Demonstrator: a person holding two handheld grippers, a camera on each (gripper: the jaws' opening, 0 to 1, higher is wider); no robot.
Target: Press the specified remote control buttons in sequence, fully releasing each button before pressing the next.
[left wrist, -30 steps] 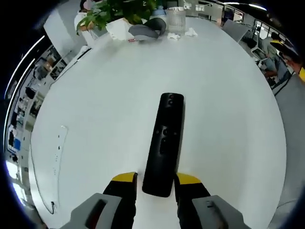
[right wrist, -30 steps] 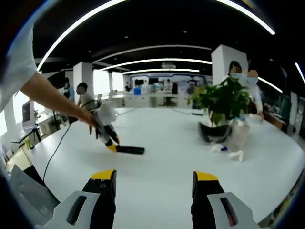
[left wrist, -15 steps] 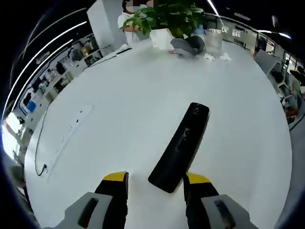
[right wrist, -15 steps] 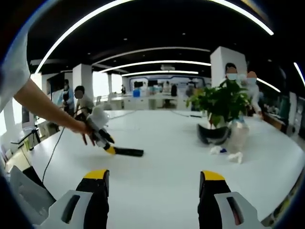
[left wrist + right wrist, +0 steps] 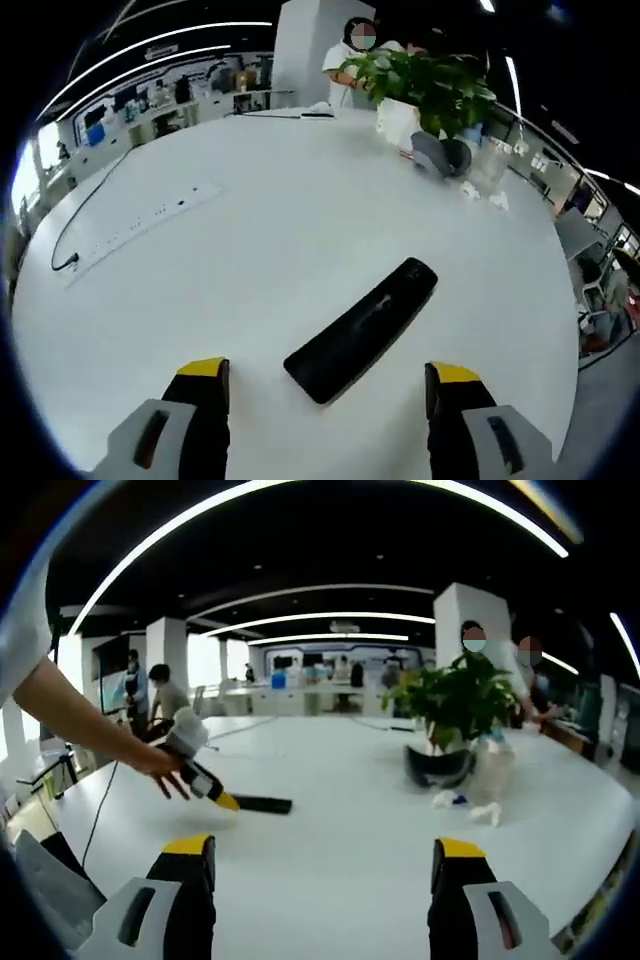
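Left tongs (image 5: 327, 375) have opened and lifted off the remote (image 5: 362, 328), seemingly.

Left tool (image 5: 328, 378): two black jaws capped in yellow, grey housings below, each with a dark slot; right tool (image 5: 325, 851) is built the same, yellow tips over black jaws on grey bodies; beside the right tool's left jaw, a white short sleeve (image 5: 25, 610) covers the person's upper arm, the forearm bare below it.
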